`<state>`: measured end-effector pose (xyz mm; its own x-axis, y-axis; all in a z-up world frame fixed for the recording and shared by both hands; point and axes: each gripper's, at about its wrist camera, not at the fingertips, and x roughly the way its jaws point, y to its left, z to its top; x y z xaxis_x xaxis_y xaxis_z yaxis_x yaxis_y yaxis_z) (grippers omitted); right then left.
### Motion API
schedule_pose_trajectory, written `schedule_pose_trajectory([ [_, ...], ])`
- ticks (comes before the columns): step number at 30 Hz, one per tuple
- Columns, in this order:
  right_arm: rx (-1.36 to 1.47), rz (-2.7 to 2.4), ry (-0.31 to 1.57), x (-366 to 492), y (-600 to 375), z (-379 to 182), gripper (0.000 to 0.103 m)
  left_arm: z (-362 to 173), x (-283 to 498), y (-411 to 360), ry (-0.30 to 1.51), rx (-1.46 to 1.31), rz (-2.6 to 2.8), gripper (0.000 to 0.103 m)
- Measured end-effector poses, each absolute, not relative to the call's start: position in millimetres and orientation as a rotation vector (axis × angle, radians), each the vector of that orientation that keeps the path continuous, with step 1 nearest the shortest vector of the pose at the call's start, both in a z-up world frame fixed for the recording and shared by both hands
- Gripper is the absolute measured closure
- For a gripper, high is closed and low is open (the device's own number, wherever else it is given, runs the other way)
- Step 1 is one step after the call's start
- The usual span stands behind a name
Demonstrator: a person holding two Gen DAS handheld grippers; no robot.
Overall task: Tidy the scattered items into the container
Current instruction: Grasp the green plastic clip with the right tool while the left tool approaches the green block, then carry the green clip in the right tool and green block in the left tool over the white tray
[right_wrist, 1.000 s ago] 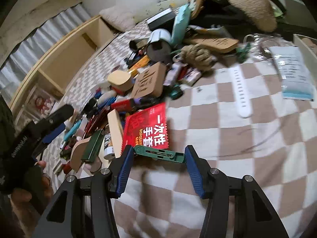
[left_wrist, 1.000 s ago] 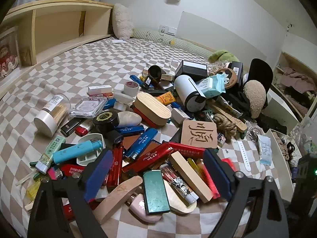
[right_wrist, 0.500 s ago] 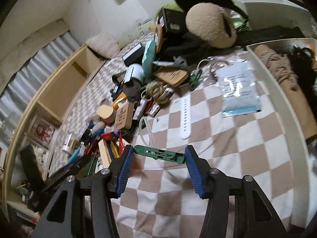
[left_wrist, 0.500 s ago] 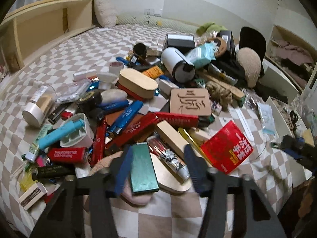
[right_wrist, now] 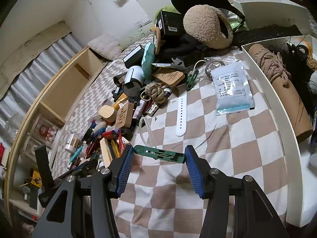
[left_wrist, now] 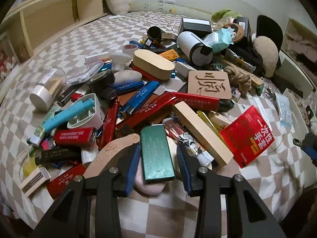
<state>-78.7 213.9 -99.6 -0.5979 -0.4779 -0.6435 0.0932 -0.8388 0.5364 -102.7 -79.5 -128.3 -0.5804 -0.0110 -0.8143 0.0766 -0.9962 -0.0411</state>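
My left gripper (left_wrist: 157, 158) straddles a dark green lighter (left_wrist: 156, 152) lying on the pile; its blue fingers (left_wrist: 131, 167) stand just off each long side, so I cannot tell if they pinch it. My right gripper (right_wrist: 160, 155) is shut on a flat green clip (right_wrist: 159, 154), held crosswise above the checked bedsheet. The white container (right_wrist: 277, 107) lies to the right, with a rope-wrapped cardboard tube (right_wrist: 277, 75) and dark items inside. The pile of lighters, wooden blocks and tubes (left_wrist: 138, 99) covers the bed.
A red glove packet (left_wrist: 247, 136), a wooden plaque with a character (left_wrist: 209, 84), a white watch strap (right_wrist: 181, 117) and a blue-white sachet (right_wrist: 231, 87) lie on the sheet. A fluffy tan cap (right_wrist: 206, 27) and black boxes sit behind. Wooden shelves (left_wrist: 49, 21) line the left.
My left gripper has moved down and narrowed around the green lighter. My right gripper has carried the green clip rightward from the pile toward the white container.
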Motion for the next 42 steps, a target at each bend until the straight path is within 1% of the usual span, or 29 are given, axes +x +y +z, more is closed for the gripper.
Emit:
schedule_pose_trajectory([
  [2,1.193,-2.456,-0.661,-78.8,213.9,-101.4,0.049,-129.5,-104.3,-77.7,0.095,1.416,-2.744,0.065],
  [4,1.199,-2.455,-0.654,-78.8,212.4,-102.6,0.049,-131.9,-106.7,-77.2,0.08,1.416,-2.732,0.069],
  [9,1.214,-2.454,-0.649,-79.6,210.2,-105.9,0.049,-132.7,-107.3,-79.2,0.083,1.397,-2.723,0.074],
  [15,1.225,-2.449,-0.656,-80.6,211.7,-109.0,0.049,-122.5,-101.1,-74.5,0.123,1.364,-2.778,0.074],
  [22,1.219,-2.408,-0.719,-83.5,216.7,-110.0,0.049,-105.3,-90.4,-64.7,0.176,1.31,-2.871,0.074],
  [34,1.145,-2.445,-0.709,-75.2,219.6,-89.3,0.049,-71.8,-80.5,-41.5,0.229,1.221,-3.007,0.074],
  [42,1.102,-2.467,-0.714,-70.8,223.5,-75.3,0.049,-62.8,-77.8,-25.1,0.23,1.214,-3.062,0.074],
])
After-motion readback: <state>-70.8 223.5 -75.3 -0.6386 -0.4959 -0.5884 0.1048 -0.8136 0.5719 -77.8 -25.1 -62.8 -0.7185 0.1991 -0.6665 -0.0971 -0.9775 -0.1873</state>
